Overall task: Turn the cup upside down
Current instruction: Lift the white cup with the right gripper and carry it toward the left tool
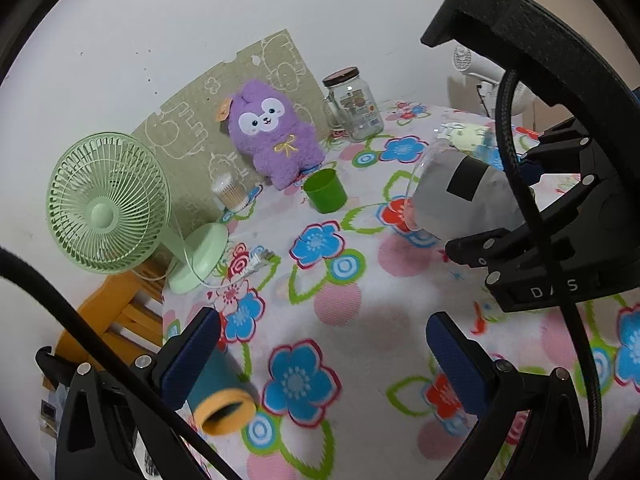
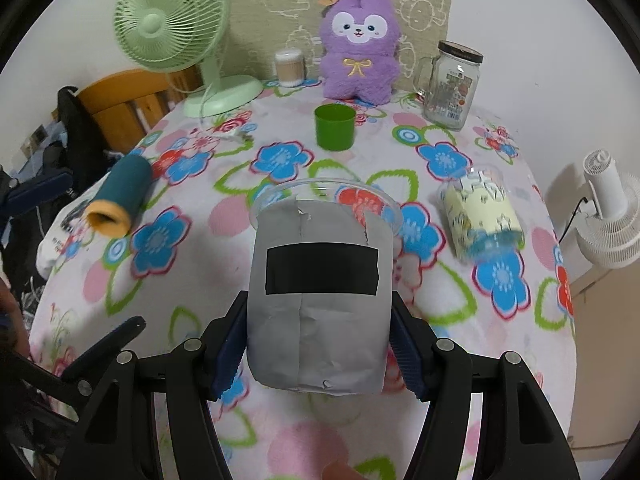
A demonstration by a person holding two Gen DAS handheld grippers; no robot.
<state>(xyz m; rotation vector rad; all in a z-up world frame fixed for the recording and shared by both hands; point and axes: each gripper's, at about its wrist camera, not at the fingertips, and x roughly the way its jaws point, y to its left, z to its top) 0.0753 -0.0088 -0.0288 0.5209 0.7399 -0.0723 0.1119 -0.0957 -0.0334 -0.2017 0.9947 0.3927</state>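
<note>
Tongs: your right tongs (image 2: 320, 344) clench the grey-wrapped cup (image 2: 318, 300); left tongs (image 1: 320, 356) released above the floral counter (image 1: 360, 280). White fan (image 2: 612, 216) stands beside the counter in the right view.

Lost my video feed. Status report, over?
Right hand-held gripper shut on grey-wrapped cup, held off the table, rim pointing away. Left hand-held gripper open. Nothing blocking.

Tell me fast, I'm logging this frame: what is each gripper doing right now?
Left gripper: open, holding nothing, fingers spread over the tablecloth.
Right gripper: closed on the grey paper-wrapped cup, rim pointing away.
</note>
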